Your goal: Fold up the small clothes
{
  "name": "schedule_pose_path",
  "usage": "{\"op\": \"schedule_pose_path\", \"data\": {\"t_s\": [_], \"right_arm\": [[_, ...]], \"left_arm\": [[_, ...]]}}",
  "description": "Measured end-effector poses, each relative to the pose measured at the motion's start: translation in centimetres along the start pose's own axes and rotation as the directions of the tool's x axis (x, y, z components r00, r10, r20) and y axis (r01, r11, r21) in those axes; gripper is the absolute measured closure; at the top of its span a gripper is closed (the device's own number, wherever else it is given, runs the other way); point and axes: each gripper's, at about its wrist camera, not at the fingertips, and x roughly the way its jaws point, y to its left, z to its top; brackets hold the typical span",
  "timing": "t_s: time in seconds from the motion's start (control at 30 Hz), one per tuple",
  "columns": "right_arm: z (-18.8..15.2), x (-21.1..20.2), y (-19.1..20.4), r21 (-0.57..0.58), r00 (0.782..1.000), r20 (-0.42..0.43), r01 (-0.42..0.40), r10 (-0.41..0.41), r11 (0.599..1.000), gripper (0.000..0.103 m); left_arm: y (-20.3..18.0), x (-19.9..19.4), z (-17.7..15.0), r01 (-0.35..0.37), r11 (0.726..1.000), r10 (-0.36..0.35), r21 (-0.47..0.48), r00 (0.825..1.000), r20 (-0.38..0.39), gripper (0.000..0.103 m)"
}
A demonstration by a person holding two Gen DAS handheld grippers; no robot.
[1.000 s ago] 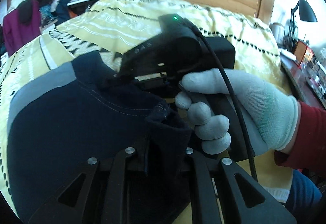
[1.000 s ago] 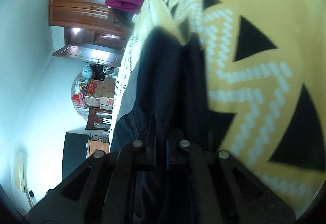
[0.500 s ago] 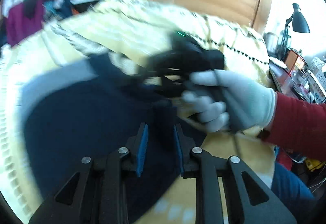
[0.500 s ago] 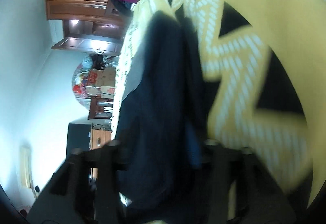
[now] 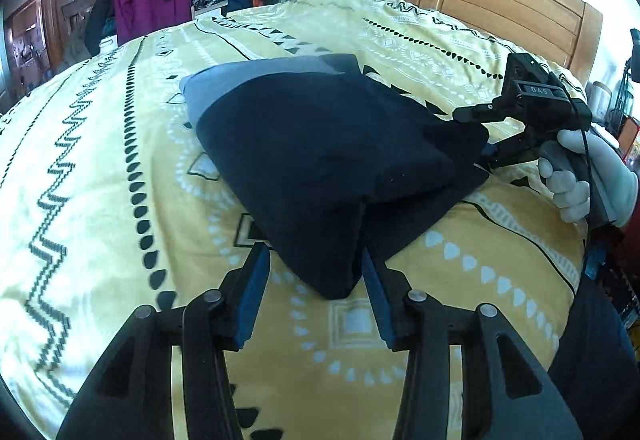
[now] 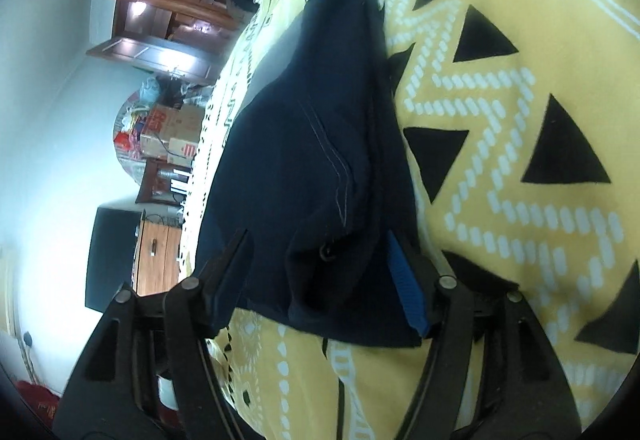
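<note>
Dark garment (image 5: 320, 156) lies folded over on the yellow bed (image 5: 100, 168) — looks about halfway, maybe one more fold left; left gripper (image 5: 312, 292) and right gripper (image 6: 320, 280) both spread apart at its corners, gripping nothing

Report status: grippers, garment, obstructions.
Left gripper open, fingers straddling garment corner. Right gripper open at opposite edge. Navy garment folded, flat on yellow bedspread. Nothing in the way.

The folded garment (image 5: 320, 160) lies on the bedspread (image 5: 100, 168), its near corner between the left gripper (image 5: 314, 296) fingers (spread wide), the right gripper (image 5: 486, 132) at its right edge, the headboard (image 5: 500, 0) behind.
</note>
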Motion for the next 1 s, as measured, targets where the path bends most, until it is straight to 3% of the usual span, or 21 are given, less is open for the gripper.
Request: {"op": "schedule_pose_path", "data": {"t_s": [0.07,0.1,0.13,0.2,0.23,0.3,0.37,0.47,0.53,0.67,0.73,0.87,1.0], "right_arm": [[0.3,1.0,0.8,-0.003,1.000,0.000,0.015,-0.015,1.000,0.040],[0.3,1.2,0.8,0.001,1.000,0.001,0.020,-0.020,1.000,0.048],[0.1,1.1,0.8,0.010,0.999,0.014,0.033,-0.033,0.999,0.071],[-0.3,1.2,0.6,0.000,0.998,0.010,0.062,-0.062,0.998,0.101],[-0.6,1.1,0.8,-0.005,0.997,0.021,0.073,-0.073,0.997,0.101],[-0.8,0.4,0.8,-0.004,0.996,0.041,0.084,-0.083,0.996,0.102],[-0.8,-0.7,0.6,0.004,0.993,0.063,0.103,-0.103,0.995,0.102],[-0.9,-1.2,-0.4,0.013,0.993,0.035,0.110,-0.111,0.994,0.102],[-1.1,0.4,-0.4,-0.016,0.987,-0.003,0.163,-0.163,0.986,0.102],[-0.9,0.7,-0.3,-0.043,0.984,0.005,0.176,-0.176,0.983,0.101],[-1.1,0.7,0.0,-0.059,0.984,0.003,0.177,-0.177,0.982,0.100],[-1.7,1.0,-0.6,-0.037,0.988,0.019,0.155,-0.154,0.987,0.100],[-1.8,0.9,-1.3,-0.028,0.992,0.034,0.124,-0.123,0.992,0.102]], "left_arm": [[-0.3,1.1,0.3,-0.010,1.000,0.010,-0.007,1.000,-0.004,0.053],[-0.5,1.8,0.3,-0.028,1.000,0.028,0.006,1.000,-0.008,0.053],[-0.8,2.7,0.4,-0.049,0.999,0.049,0.021,0.999,-0.019,0.050],[-0.7,4.4,0.4,-0.075,0.997,0.077,0.034,0.996,-0.050,0.047],[-0.6,4.7,0.5,-0.088,0.995,0.091,0.042,0.995,-0.050,0.044],[-0.8,4.4,0.7,-0.110,0.991,0.113,0.081,0.993,-0.038,0.056],[-2.1,3.0,0.4,-0.195,0.956,0.203,0.218,0.979,-0.011,0.071],[-2.4,1.9,-1.1,-0.241,0.908,0.264,0.343,0.964,-0.021,0.066],[-2.5,3.3,-2.8,-0.217,0.886,0.266,0.409,0.962,-0.067,0.066],[-2.3,3.1,-2.8,-0.187,0.902,0.226,0.390,0.972,-0.057,0.066],[-2.2,0.9,-3.1,-0.154,0.926,0.187,0.344,0.980,-0.067,0.066],[-2.5,-5.3,-2.3,-0.101,0.962,0.090,0.254,0.994,0.054,0.066],[-2.9,-5.4,1.9,-0.128,0.960,0.085,0.249,0.981,0.177,0.065]]}}
